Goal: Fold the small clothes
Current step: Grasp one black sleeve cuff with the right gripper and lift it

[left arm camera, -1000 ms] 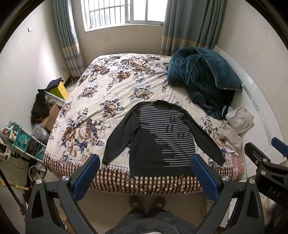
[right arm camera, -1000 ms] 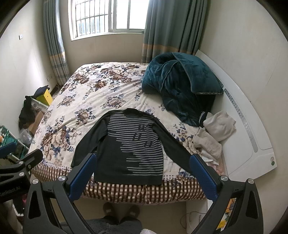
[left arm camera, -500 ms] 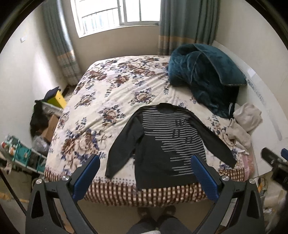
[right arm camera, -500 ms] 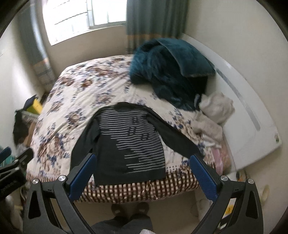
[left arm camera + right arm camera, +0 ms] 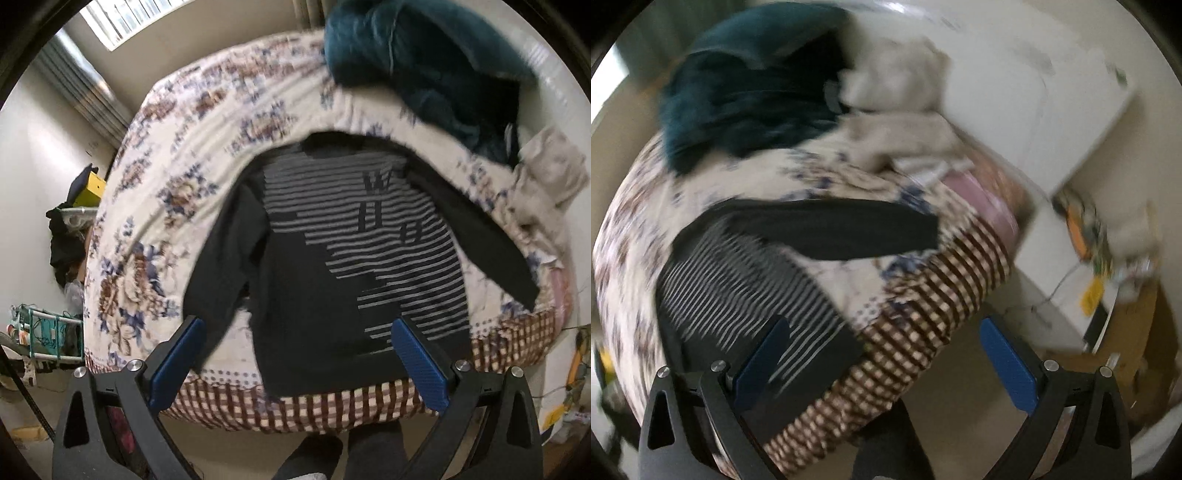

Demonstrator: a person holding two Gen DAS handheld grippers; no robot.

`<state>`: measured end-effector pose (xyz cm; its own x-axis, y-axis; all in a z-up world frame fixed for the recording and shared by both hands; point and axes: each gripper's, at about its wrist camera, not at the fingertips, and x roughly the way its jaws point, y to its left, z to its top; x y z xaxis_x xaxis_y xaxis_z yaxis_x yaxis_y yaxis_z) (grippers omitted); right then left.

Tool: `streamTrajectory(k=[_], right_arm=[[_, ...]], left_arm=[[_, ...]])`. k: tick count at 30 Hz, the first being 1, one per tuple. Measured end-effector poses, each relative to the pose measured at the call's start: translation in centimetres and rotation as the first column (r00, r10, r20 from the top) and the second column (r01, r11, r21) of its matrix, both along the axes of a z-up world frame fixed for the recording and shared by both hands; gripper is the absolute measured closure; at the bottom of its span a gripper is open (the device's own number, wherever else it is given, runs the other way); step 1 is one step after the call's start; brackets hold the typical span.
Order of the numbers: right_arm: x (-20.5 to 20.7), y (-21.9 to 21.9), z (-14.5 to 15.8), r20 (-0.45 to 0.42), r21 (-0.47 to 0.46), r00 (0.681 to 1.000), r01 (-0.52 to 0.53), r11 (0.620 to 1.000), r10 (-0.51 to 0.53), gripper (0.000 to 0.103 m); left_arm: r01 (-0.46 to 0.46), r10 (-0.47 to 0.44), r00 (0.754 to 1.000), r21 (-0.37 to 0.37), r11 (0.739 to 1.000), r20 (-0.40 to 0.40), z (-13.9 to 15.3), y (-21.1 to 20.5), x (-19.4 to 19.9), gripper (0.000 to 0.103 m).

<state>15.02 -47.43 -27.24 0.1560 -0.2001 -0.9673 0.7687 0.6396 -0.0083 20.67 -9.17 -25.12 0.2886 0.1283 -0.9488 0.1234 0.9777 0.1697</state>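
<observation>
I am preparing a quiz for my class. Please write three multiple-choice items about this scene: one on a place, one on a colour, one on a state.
1. Where does the shirt lie?
A. on the floor
B. on the bed, near its foot edge
C. on the blanket

2. What colour is the blanket?
A. teal
B. red
C. yellow

3. How is the shirt now?
A. folded in half
B. rolled up
C. spread flat, sleeves out

Key: B, its hem reaches the checked border; A, the heap by the headboard is dark teal; C, both sleeves lie out to the sides, and the open left gripper and right gripper hold nothing.
</observation>
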Motion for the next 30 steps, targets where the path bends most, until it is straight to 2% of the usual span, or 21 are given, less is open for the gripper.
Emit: streamTrajectory(k=[5,10,12,14,15,16,17,18,20,21,22,23,26,27,30], right_arm=[[0.3,-10.4,-12.3,-0.044,0.070,0.978,0.206,0.976,-0.203,0.000],[0.6,-16.3,-24.3,-0.077,0.150,0.928,0.371,0.916,-0.364,0.005],[0.3,-17.9,-29.9,-0.098,0.233,0.891,0.454,0.860,-0.444,0.006],[0.2,-18.3,-34.1,-0.100,0.317,0.857,0.509,0.800,-0.506,0.012],[0.3,-18.6,-36.2,-0.094,0.354,0.837,0.534,0.768,-0.538,0.020],[0.4,-18.6,-37.1,-0.083,0.372,0.826,0.545,0.752,-0.558,0.031],[0.6,-18.6,-38.1,-0.045,0.388,0.806,0.559,0.733,-0.591,0.035],[0.9,-18.6,-38.6,-0.002,0.384,0.787,0.570,0.726,-0.617,0.044],[1.6,-18.5,-38.6,0.069,0.344,0.764,0.586,0.734,-0.642,0.061],[2.1,-18.4,-38.5,0.090,0.318,0.761,0.589,0.743,-0.642,0.082],[2.8,-18.2,-38.3,0.104,0.281,0.767,0.588,0.758,-0.634,0.091],[3.7,-18.0,-38.0,0.118,0.245,0.779,0.578,0.778,-0.616,0.091],[7.6,-16.0,-35.7,0.131,0.103,0.858,0.487,0.867,-0.497,0.091],[9.5,-14.7,-34.4,0.132,0.044,0.896,0.423,0.905,-0.425,0.091],[14.9,-10.8,-30.8,0.153,-0.038,0.956,0.259,0.965,-0.250,0.092]], left_arm=[[-0.026,0.029,0.995,0.030,0.999,-0.100,-8.2,-3.3,4.3,0.000],[-0.049,0.055,0.984,0.042,0.998,-0.170,-15.9,-4.8,7.6,0.000],[-0.079,0.087,0.976,0.050,0.996,-0.200,-19.2,-4.7,8.7,0.000],[-0.114,0.124,0.966,0.055,0.992,-0.228,-22.0,-4.4,9.6,0.000],[-0.135,0.145,0.959,0.056,0.989,-0.244,-23.4,-4.1,10.1,0.000],[-0.150,0.160,0.954,0.056,0.987,-0.255,-24.4,-4.0,10.4,0.000],[-0.165,0.173,0.949,0.054,0.985,-0.263,-25.4,-3.8,10.7,0.000],[-0.176,0.184,0.946,0.053,0.983,-0.268,-26.4,-3.6,11.1,0.000],[-0.188,0.194,0.942,0.047,0.981,-0.272,-27.8,-2.8,11.6,0.000],[-0.193,0.199,0.942,0.047,0.980,-0.270,-28.2,-2.2,11.8,0.000],[-0.200,0.205,0.942,0.044,0.979,-0.267,-28.6,-1.8,12.2,0.000],[-0.208,0.211,0.942,0.039,0.977,-0.262,-28.8,-1.1,12.4,0.000],[-0.234,0.237,0.946,0.040,0.971,-0.221,-28.6,1.6,12.9,0.000],[-0.241,0.246,0.948,0.048,0.969,-0.203,-28.4,2.5,13.1,0.000],[-0.287,0.294,0.946,0.069,0.956,-0.140,-27.5,6.5,13.8,0.000]])
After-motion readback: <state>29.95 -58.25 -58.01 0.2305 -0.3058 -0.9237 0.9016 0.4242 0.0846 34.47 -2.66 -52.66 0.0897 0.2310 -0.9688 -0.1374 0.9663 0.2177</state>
